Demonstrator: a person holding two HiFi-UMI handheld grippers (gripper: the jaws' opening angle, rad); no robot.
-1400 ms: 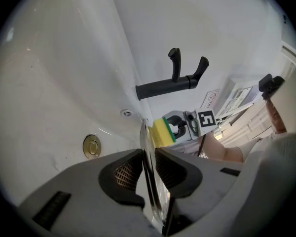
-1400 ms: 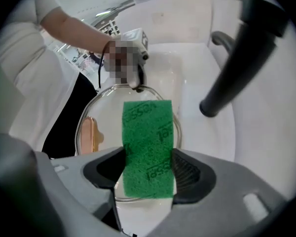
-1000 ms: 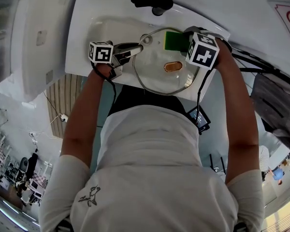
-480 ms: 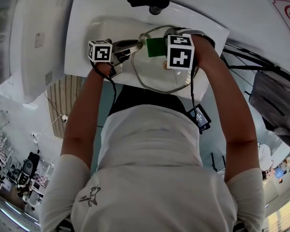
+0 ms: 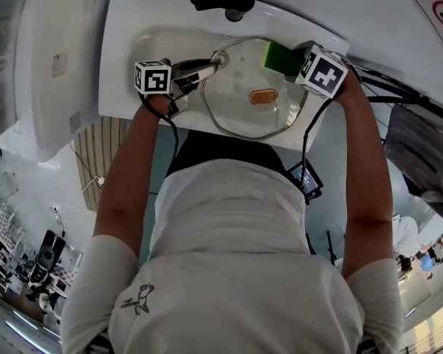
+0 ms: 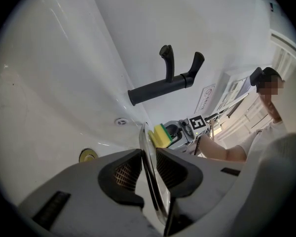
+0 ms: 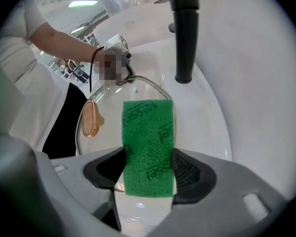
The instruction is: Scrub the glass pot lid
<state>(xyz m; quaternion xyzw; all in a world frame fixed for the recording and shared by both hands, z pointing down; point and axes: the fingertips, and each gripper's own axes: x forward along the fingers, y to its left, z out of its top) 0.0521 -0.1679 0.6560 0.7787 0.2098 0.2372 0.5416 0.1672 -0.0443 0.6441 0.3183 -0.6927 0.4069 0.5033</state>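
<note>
The glass pot lid [image 5: 240, 102], metal-rimmed with a copper-coloured knob [image 5: 263, 96], is held over the white sink [image 5: 133, 57]. My left gripper [image 5: 207, 71] is shut on the lid's rim [image 6: 150, 177] at its left edge; the rim runs edge-on between the pads. My right gripper [image 5: 292, 59] is shut on a green-and-yellow scrub sponge [image 5: 278, 55], which lies at the lid's far right rim. In the right gripper view the green sponge [image 7: 148, 144] stands between the jaws, with the lid [image 7: 113, 107] and its knob [image 7: 91, 118] beyond.
A black faucet [image 5: 225, 3] stands at the back of the sink, seen also as the faucet [image 6: 163, 85] and the faucet [image 7: 185, 38]. A brass drain [image 6: 88, 155] sits in the basin. A person's torso and arms fill the lower head view. Wall rises behind the sink.
My right gripper swept the sponge left across the lid, then back right to the far right rim. My left gripper kept its hold on the lid's left rim.
</note>
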